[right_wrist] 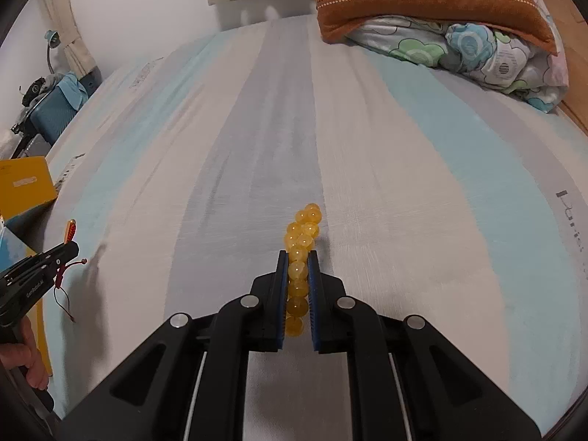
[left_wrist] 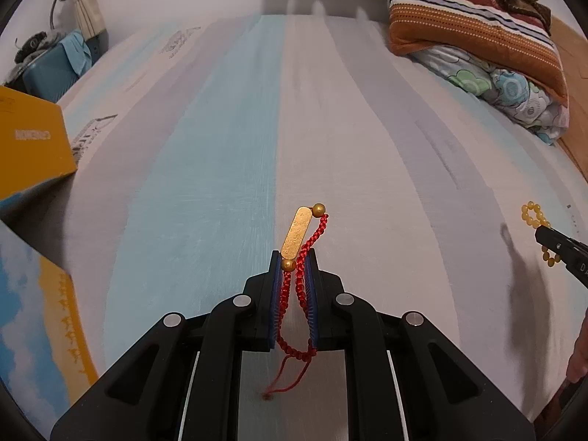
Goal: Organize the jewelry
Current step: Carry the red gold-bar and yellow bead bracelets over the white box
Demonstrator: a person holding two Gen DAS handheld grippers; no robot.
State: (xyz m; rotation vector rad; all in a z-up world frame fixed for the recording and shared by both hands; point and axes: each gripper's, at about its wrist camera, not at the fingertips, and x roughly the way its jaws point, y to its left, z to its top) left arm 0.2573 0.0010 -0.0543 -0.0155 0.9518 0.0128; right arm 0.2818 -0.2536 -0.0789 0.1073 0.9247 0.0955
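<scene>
Jaws on my left gripper (left_wrist: 294,257) are pinched nearly together on the red cord bracelet (left_wrist: 302,257). Its two braided strands run down between the blue pads, the flat gold bar (left_wrist: 297,231) and its two gold beads stick out past the fingertips, and the loose red tail hangs below over the striped bedsheet (left_wrist: 220,147). My right gripper (right_wrist: 297,255) is likewise squeezed almost closed, on the yellow bead bracelet (right_wrist: 299,257): a column of amber beads sits between its pads and a bunched few poke out beyond the tips. Both bracelets are lifted clear of the sheet, each gripper showing at the edge of the other's view, well apart. A yellow box (left_wrist: 29,139) lies to my left at the bed's edge, and folded blankets (right_wrist: 433,3) are piled at the far right.
</scene>
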